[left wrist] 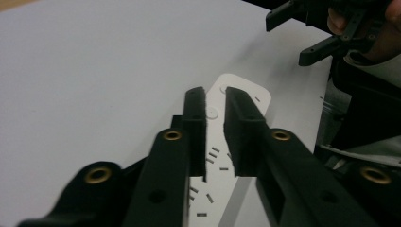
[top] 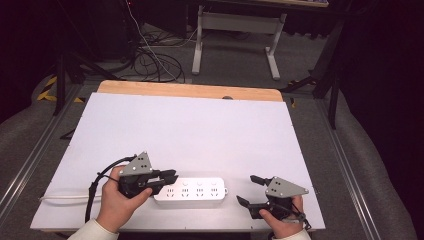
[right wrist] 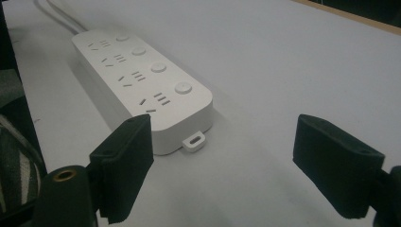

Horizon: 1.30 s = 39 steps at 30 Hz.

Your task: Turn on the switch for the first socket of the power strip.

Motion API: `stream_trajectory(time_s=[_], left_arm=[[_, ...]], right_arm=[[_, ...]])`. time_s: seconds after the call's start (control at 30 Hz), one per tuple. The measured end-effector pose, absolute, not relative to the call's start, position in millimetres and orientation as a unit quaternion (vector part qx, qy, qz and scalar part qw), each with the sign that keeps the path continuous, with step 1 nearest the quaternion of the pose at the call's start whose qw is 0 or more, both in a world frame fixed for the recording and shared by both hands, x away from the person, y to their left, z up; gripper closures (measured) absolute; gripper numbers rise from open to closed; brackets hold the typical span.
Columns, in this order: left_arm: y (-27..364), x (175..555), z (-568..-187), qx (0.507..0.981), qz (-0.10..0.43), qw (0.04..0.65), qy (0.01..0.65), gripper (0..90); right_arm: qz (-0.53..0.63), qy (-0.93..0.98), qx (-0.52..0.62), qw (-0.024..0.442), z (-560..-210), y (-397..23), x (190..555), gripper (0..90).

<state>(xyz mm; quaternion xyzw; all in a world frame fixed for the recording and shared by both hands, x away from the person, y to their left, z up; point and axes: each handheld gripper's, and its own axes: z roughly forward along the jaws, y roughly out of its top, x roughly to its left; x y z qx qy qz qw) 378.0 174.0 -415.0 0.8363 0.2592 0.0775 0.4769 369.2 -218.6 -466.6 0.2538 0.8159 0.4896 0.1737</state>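
Note:
A white power strip with several sockets and round buttons lies near the table's front edge, its cord running off to the left. My left gripper hovers over the strip's left end. In the left gripper view its jaws stand almost together with a thin slit between them and nothing held; the strip shows beneath. My right gripper stands open just right of the strip, a small gap away. In the right gripper view the strip lies ahead of the wide-apart jaws, nearer the left one.
The white tabletop stretches bare toward a wooden far edge. Beyond it stand a desk frame and loose floor cables. Metal rails run along both sides. The right gripper also appears far off in the left gripper view.

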Motion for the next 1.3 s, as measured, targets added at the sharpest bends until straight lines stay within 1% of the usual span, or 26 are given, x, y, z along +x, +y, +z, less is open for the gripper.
stream_trajectory(time_s=[0.03,0.07,0.37,0.63,1.3], left_arm=[[173.3,378.7,-415.7,0.839,0.078,0.471,0.263,88.9],[172.7,379.5,-416.3,0.841,0.077,0.464,0.266,89.8],[166.0,390.3,-422.3,0.862,0.068,0.416,0.281,90.0],[159.4,396.7,-428.3,0.881,0.074,0.362,0.297,90.0],[151.8,407.4,-439.0,0.897,0.056,0.296,0.323,90.0]], right_arm=[[0.49,0.816,0.254,0.173,-466.7,-218.7,369.3,21.2],[0.49,0.816,0.254,0.173,-466.7,-218.8,369.3,21.2],[0.49,0.816,0.254,0.172,-467.1,-219.1,369.6,21.2],[0.49,0.817,0.253,0.171,-467.5,-219.0,369.9,21.2],[0.488,0.819,0.252,0.17,-468.5,-218.9,370.2,21.2]])
